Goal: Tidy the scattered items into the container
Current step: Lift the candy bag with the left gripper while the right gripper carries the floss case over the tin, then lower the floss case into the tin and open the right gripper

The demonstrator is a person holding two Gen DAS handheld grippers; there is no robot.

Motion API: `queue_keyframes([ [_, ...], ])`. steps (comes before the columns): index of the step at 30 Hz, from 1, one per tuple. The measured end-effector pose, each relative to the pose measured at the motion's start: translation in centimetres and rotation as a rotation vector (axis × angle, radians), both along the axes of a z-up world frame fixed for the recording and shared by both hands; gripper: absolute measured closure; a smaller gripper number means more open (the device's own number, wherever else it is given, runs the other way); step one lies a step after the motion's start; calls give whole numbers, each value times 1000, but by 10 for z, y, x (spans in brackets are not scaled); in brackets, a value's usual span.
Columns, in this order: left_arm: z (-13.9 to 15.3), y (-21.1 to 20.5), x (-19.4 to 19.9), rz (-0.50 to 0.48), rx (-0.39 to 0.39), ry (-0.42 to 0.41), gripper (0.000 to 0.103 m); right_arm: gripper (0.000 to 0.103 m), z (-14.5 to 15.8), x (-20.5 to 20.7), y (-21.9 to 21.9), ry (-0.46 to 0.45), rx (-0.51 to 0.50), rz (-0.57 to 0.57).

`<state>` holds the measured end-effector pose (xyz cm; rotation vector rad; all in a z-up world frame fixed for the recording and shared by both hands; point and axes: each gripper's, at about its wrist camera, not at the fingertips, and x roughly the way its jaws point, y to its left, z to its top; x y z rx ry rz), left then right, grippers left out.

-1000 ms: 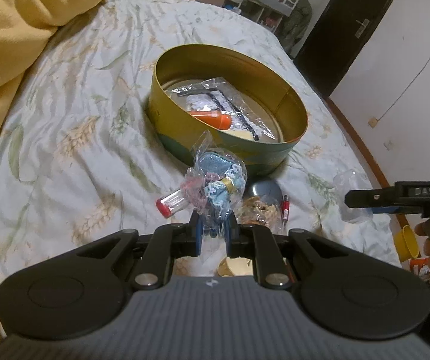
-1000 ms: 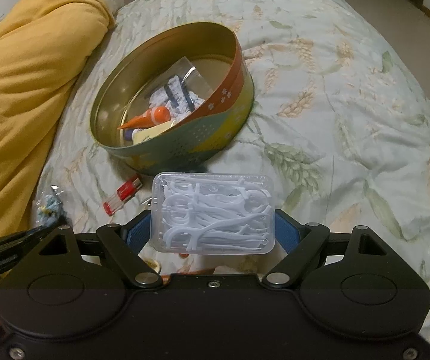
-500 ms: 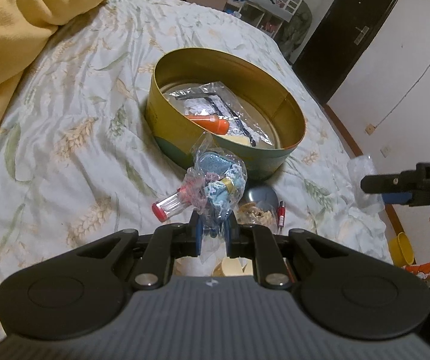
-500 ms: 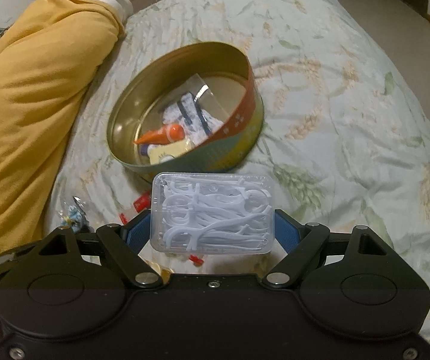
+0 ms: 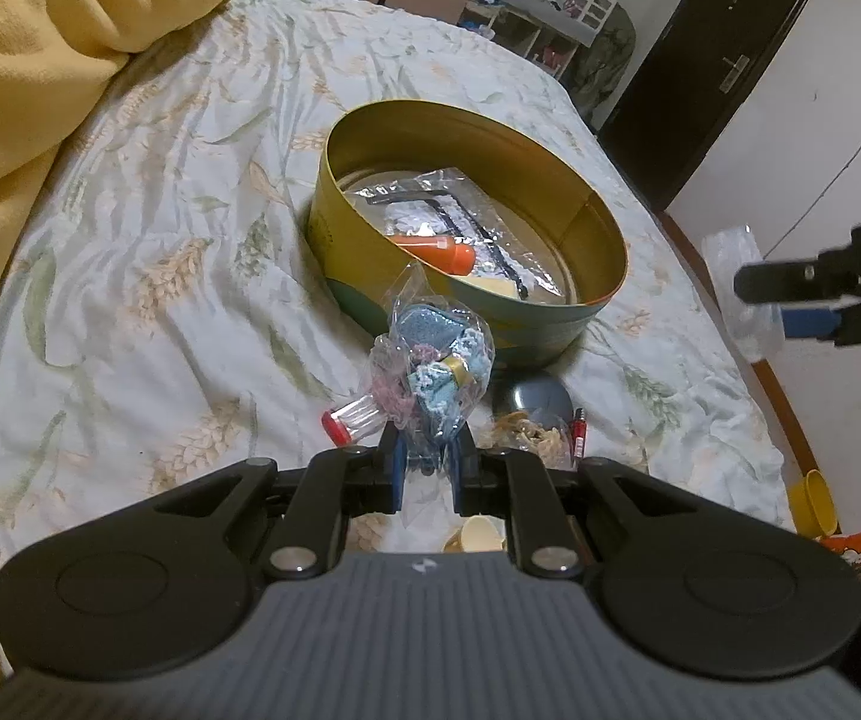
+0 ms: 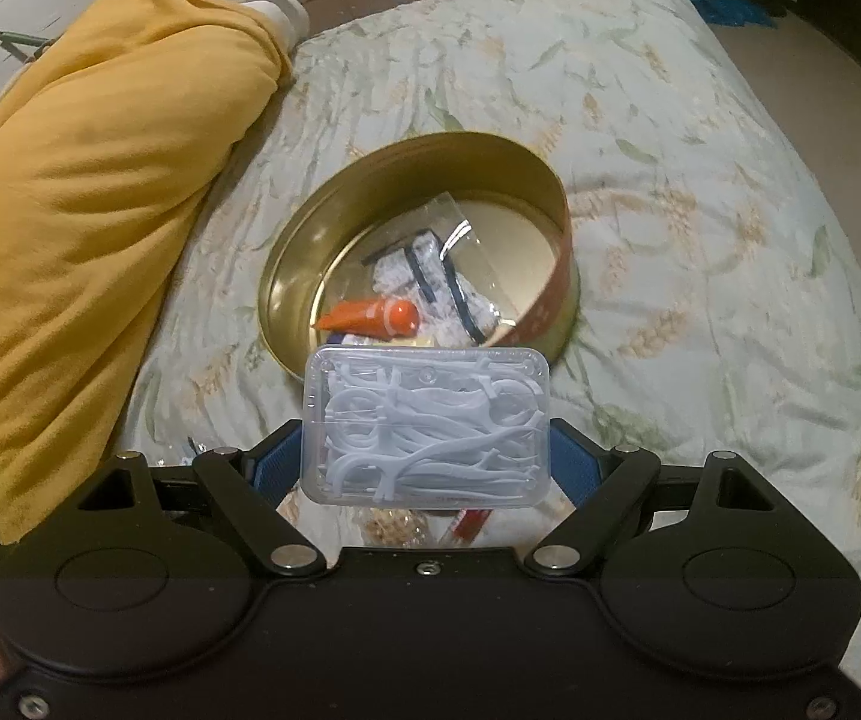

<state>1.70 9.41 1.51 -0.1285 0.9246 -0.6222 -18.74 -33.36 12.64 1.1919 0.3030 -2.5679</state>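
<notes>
Left gripper (image 5: 427, 468) pinching clear bag of trinkets (image 5: 430, 372). Right gripper (image 6: 427, 456) clamps floss-pick box (image 6: 427, 426), blocking tin's near rim. Red-capped vial (image 5: 349, 420) at 9 o'clock of bag. Round tin (image 5: 472, 240) at 12 o'clock, orange tube (image 6: 373, 318) inside. Yellow blanket (image 6: 82, 192) beyond at 10 o'clock.

Left hand-held gripper (image 5: 427, 462) pinched nearly closed, angled downward; right hand-held gripper (image 6: 427, 456) spread wide, angled downward
</notes>
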Motion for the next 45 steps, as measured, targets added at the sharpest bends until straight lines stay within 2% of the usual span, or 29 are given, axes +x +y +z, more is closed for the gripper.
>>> queue_keyframes([
  [18, -4, 1, 5, 4, 3, 10, 86, 19, 20, -55, -74, 26, 50, -1],
  [24, -6, 1, 4, -6, 5, 11, 86, 19, 26, -74, -94, 51, 24, -37],
  [26, -7, 1, 4, -9, 7, 12, 86, 18, 29, -77, -98, 76, 16, -56],
  [27, -7, 1, 4, -10, 9, 12, 86, 14, 30, -78, -100, 88, 18, -72],
  [28, -7, 1, 3, -12, 10, 13, 86, 8, 31, -77, -100, 96, 18, -82],
  [30, -7, 0, 3, -15, 10, 14, 86, 5, 31, -73, -99, 98, 8, -71],
  [45, -8, -1, 1, -21, 17, 17, 86, 5, 6, -17, -47, -2, 4, -99],
])
